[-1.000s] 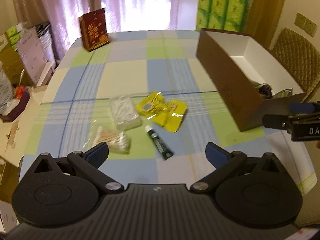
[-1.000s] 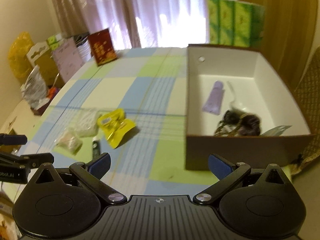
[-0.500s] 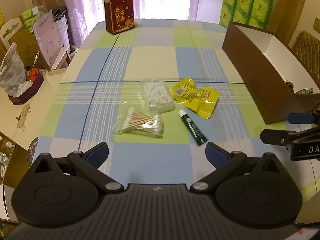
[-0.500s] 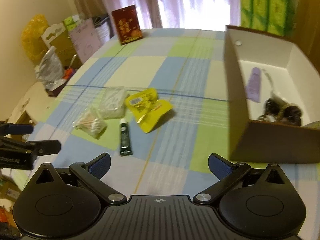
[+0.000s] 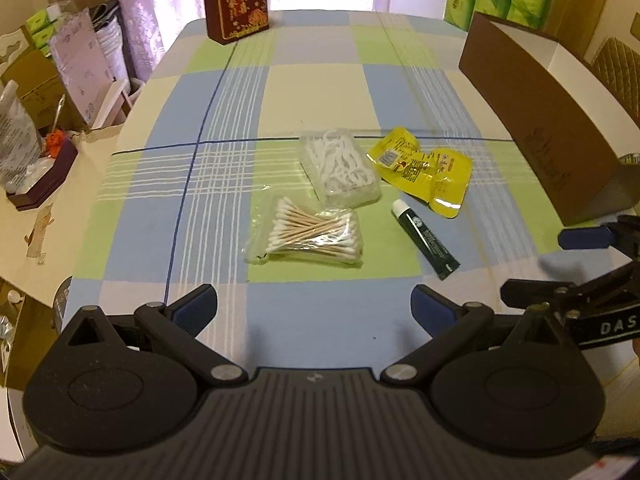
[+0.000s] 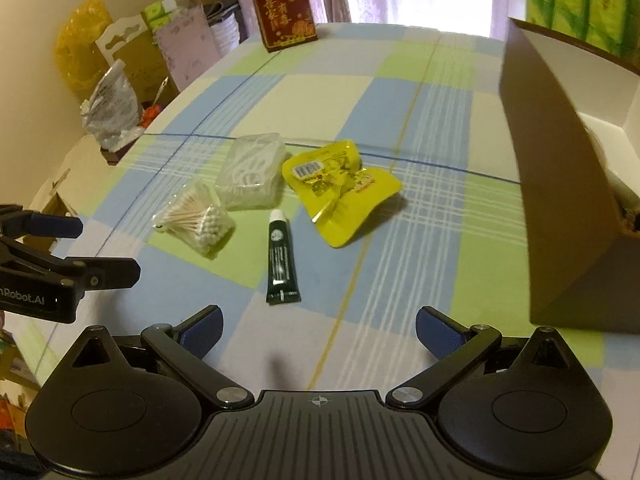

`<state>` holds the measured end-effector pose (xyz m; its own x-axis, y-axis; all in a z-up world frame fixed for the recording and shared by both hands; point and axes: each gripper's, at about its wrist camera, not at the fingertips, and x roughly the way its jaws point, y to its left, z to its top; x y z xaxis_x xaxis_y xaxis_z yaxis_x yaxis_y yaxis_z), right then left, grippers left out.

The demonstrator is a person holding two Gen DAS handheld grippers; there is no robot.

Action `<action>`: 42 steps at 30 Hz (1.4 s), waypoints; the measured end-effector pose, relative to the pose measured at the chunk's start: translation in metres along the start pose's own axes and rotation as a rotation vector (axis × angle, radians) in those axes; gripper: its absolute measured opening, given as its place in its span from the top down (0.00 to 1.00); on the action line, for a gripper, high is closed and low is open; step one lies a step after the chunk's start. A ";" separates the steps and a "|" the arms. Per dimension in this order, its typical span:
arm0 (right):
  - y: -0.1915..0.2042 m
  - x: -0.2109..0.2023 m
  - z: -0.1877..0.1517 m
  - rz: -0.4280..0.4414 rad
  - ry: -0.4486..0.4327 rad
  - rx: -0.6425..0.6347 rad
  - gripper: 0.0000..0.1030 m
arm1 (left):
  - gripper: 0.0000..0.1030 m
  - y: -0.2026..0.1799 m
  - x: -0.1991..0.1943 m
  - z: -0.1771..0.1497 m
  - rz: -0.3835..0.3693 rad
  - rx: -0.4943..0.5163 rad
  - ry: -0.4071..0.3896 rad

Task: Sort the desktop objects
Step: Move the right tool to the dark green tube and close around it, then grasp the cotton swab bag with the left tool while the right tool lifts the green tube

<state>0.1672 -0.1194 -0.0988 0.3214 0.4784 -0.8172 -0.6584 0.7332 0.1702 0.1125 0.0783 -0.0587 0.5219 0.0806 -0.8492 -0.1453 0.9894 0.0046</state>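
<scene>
The left gripper (image 5: 314,306) hovers with fingers spread wide and empty; the bag of cotton swabs (image 5: 310,232) lies on the checked tablecloth (image 5: 320,92) at 12 o'clock just beyond its fingertips, the clear box of floss picks (image 5: 340,168) touching it farther on; the dark green tube (image 6: 282,258) sits at 11 o'clock ahead of the right gripper (image 6: 320,328), likewise open and empty; the yellow packet (image 6: 340,190) lies at 12, the brown box (image 6: 560,184) at 2.
</scene>
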 end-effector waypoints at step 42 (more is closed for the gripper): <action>-0.018 0.019 -0.018 -0.153 0.056 0.017 0.85 | 0.14 0.016 0.105 0.046 -0.143 0.149 0.093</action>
<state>0.1730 -0.1326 -0.1278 0.3780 0.3333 -0.8637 -0.5932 0.8035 0.0505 0.2034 0.1086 -0.1233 0.4472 -0.0661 -0.8920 0.0541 0.9974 -0.0468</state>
